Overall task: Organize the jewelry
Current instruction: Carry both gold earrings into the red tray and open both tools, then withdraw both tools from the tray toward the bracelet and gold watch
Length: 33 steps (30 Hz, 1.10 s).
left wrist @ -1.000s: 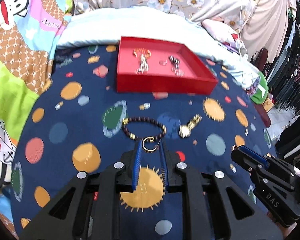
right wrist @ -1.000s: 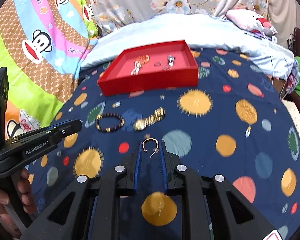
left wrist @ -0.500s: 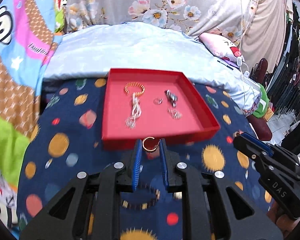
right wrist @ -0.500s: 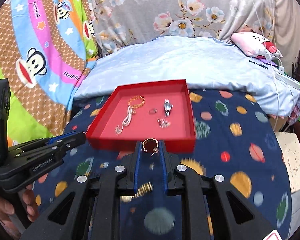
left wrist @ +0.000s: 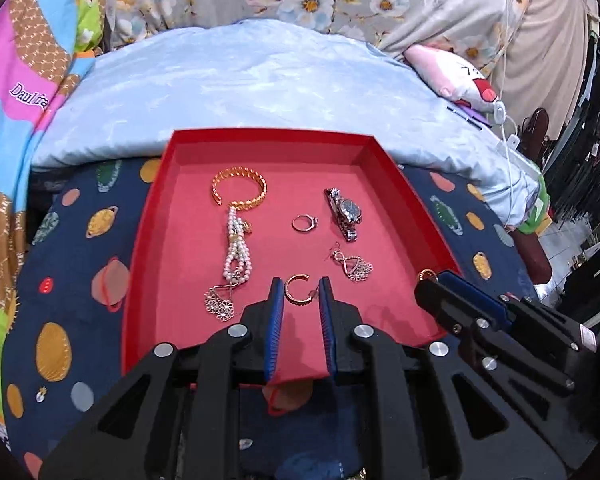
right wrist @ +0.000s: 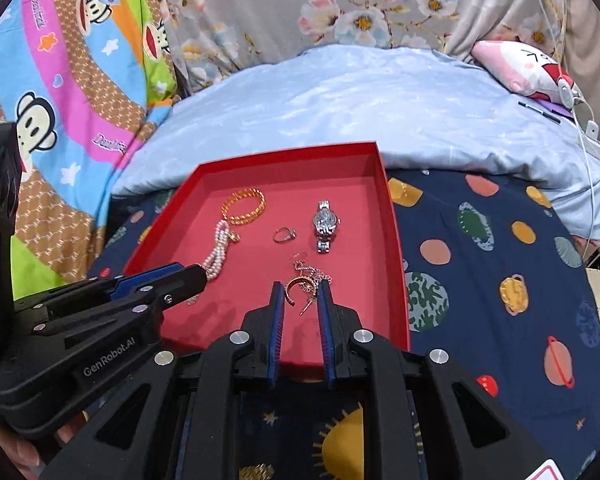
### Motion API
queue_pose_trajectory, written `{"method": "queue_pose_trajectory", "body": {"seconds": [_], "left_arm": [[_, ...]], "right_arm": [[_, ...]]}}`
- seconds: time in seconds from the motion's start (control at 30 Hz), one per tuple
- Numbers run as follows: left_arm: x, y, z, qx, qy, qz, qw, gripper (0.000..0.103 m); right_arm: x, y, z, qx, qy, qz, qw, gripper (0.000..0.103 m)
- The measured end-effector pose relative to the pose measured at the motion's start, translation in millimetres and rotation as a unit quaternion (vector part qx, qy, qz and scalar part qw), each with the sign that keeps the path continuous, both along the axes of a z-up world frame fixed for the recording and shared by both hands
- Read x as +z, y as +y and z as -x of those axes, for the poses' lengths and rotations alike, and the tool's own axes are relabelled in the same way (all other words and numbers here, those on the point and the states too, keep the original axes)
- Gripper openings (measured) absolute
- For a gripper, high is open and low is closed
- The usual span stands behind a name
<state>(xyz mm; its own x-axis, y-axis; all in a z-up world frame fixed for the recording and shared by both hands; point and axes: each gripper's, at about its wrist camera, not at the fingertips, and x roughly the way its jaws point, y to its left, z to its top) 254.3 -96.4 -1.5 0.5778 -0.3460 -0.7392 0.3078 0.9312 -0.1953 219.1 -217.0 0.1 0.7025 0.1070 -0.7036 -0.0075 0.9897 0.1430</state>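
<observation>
Two hoop earrings, one point(left wrist: 297, 289) pinched in my left gripper point(left wrist: 299, 294) and one point(right wrist: 299, 287) in my right gripper point(right wrist: 299, 296), hang over the tray's point(left wrist: 412, 216) near end; a careless release could snag the filigree earrings point(left wrist: 352, 266) there.

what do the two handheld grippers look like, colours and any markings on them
Both grippers, left and right, have matte black angular frames with cut-out windows, silver round screw heads and ribbed blue finger pads. The left one's side reads "GenRobot.AI" in grey; the right one's shows "DAS".
</observation>
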Motion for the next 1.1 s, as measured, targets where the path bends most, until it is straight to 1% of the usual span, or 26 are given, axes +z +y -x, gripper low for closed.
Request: {"method": "queue_pose_trajectory", "body": {"seconds": [0.2, 0.33, 0.37, 0.43, 0.47, 0.53, 0.57, 0.6, 0.63, 0.67, 0.73, 0.8, 0.87, 0.97, 1.1], "left_arm": [[-14.9, -6.1, -11.6, 0.002, 0.012, -0.010, 0.9999, 0.017], [-21.9, -5.5, -16.3, 0.010, 0.020, -0.012, 0.9997, 0.018], [-21.3, -4.6, -16.7, 0.014, 0.017, -0.012, 0.9997, 0.020], [-17.9, -2.0, -16.7, 0.023, 0.010, -0.017, 0.9995, 0.041], [-14.5, 0.6, -15.4, 0.028, 0.003, -0.017, 0.9995, 0.043], [-5.5, 8.3, -11.7, 0.034, -0.006, -0.014, 0.9993, 0.043], [-0.7, 14.1, -8.6, 0.039, -0.009, -0.012, 0.9991, 0.044], [2.2, 17.8, -5.9, 0.043, -0.010, -0.011, 0.9990, 0.048], [8.0, 26.3, 1.3, 0.050, -0.014, -0.013, 0.9986, 0.050], [11.2, 31.5, 7.0, 0.052, -0.019, -0.015, 0.9983, 0.050], [17.8, 46.7, 26.3, 0.058, -0.028, -0.025, 0.9976, 0.053], [19.0, 58.8, 42.0, 0.060, -0.028, -0.031, 0.9973, 0.054], [17.2, 74.8, 60.6, 0.070, -0.020, -0.037, 0.9966, 0.054], [9.7, 99.4, 86.2, 0.088, 0.001, -0.025, 0.9958, 0.054], [-7.1, 116.5, 113.2, 0.100, 0.029, -0.024, 0.9943, 0.055]], "right_arm": [[-11.9, -0.5, -10.1, 0.006, 0.012, 0.000, 1.000, 0.016], [-14.0, 0.8, -13.0, 0.006, 0.010, -0.001, 1.000, 0.018], [-11.9, 0.4, -12.3, 0.003, 0.004, 0.000, 1.000, 0.019], [-7.2, -1.2, -10.7, -0.001, -0.004, 0.001, 1.000, 0.023], [-2.7, -2.9, -8.2, -0.005, -0.009, 0.002, 1.000, 0.026], [5.9, -6.5, -0.2, -0.010, -0.017, 0.001, 1.000, 0.026], [12.4, -8.3, 8.2, -0.011, -0.021, 0.002, 1.000, 0.028], [15.8, -9.2, 14.1, -0.013, -0.022, 0.003, 1.000, 0.032], [19.7, -10.2, 22.1, -0.015, -0.024, 0.005, 1.000, 0.033], [24.3, -11.6, 35.3, -0.017, -0.026, 0.006, 1.000, 0.036], [28.8, -12.8, 56.7, -0.020, -0.026, 0.008, 0.999, 0.037], [28.7, -13.3, 76.7, -0.022, -0.021, 0.010, 1.000, 0.038], [24.7, -13.7, 100.1, -0.028, -0.012, 0.008, 1.000, 0.039], [14.3, -12.2, 132.3, -0.035, 0.006, -0.001, 0.999, 0.039], [-0.1, -5.6, 163.7, -0.037, 0.027, -0.014, 0.999, 0.039]]}}
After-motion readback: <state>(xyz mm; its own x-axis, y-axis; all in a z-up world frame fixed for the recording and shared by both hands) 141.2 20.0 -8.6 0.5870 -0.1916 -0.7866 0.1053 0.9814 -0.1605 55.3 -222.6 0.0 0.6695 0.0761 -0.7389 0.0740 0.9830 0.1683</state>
